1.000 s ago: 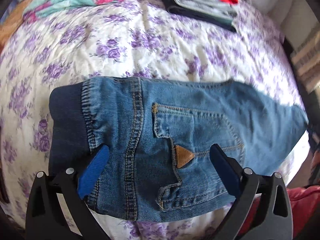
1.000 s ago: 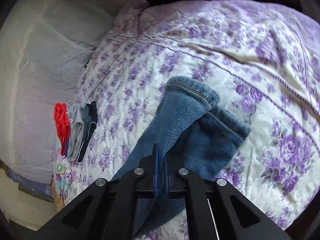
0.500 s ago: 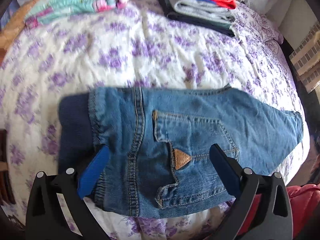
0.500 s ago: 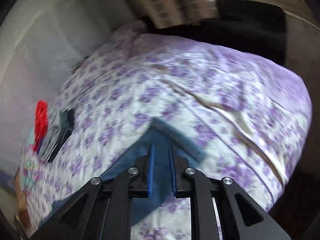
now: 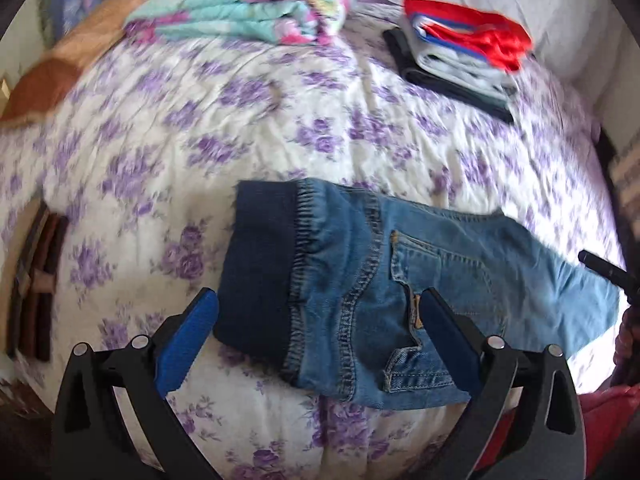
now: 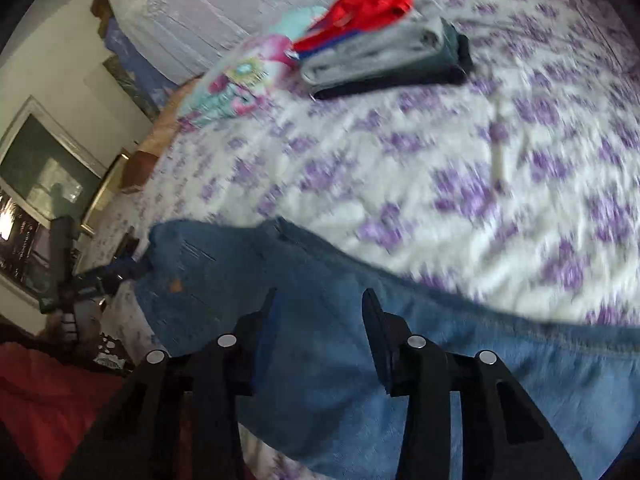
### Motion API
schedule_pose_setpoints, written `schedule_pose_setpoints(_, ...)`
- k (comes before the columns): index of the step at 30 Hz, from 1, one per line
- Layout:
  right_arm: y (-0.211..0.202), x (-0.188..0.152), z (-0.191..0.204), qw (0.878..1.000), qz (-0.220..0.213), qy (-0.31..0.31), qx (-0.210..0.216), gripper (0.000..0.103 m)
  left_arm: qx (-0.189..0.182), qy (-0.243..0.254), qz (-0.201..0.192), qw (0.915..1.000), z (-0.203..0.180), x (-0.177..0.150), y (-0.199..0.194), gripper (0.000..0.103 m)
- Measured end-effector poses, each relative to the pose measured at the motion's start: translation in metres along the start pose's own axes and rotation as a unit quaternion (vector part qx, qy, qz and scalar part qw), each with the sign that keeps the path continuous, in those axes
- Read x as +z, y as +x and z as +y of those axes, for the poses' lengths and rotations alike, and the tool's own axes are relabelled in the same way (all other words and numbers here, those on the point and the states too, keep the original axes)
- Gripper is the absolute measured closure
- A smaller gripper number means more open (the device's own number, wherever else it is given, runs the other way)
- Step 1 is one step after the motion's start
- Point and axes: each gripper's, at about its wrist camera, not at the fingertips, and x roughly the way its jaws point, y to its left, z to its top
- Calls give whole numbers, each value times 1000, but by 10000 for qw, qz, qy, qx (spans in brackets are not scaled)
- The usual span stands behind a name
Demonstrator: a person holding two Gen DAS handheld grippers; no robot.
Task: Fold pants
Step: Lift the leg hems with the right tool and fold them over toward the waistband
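Blue jeans lie flat on the floral bedspread, dark waistband to the left, back pocket up, leg running right. My left gripper is open and hovers over the waist end, its blue pads either side of the waistband and pocket. In the right wrist view the jeans' leg lies under my right gripper, which is open and empty above the denim. The other gripper's tip shows at the right edge of the left wrist view.
A stack of folded clothes with a red piece on top sits at the far side of the bed. A folded turquoise and pink blanket lies beside it. The bed's near edge is just below the jeans.
My right gripper has let go of the jeans' leg, opened, and swung round toward the bed's head. The left gripper has shifted left over the waistband, still open.
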Motion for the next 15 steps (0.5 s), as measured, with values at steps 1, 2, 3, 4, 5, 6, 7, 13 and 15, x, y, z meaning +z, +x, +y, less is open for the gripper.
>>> schedule_pose_setpoints(1,13,12,3,9998,140,-66,122,60,48,-85,63,9999,3,-2,4,5)
schedule_pose_setpoints(2,29,23,6,9994,276,-117,177,62,98,-187,172,9996,6,-3,12,5)
schedule_pose_setpoints(3,49,33,10,9986,441,-184,216,64,91,-282,279,9992,10,-4,19,5)
schedule_pose_setpoints(4,60,37,16,9979,542,-278,219,70,67,-378,390,9985,14,-5,25,5)
schedule_pose_setpoints(5,72,41,21,9970,631,-397,193,75,73,-453,491,9977,18,-7,31,5)
schedule_pose_setpoints(6,80,42,28,9960,725,-489,172,76,158,-522,574,9969,23,-10,36,5)
schedule_pose_setpoints(7,91,42,32,9944,891,-553,123,79,203,-544,600,9965,25,-14,39,5)
schedule_pose_setpoints(13,104,39,41,9927,974,-678,-196,92,296,-281,518,9978,22,-12,47,4)
schedule_pose_setpoints(15,109,43,40,9920,973,-740,-323,94,320,-255,497,9979,21,-11,49,4)
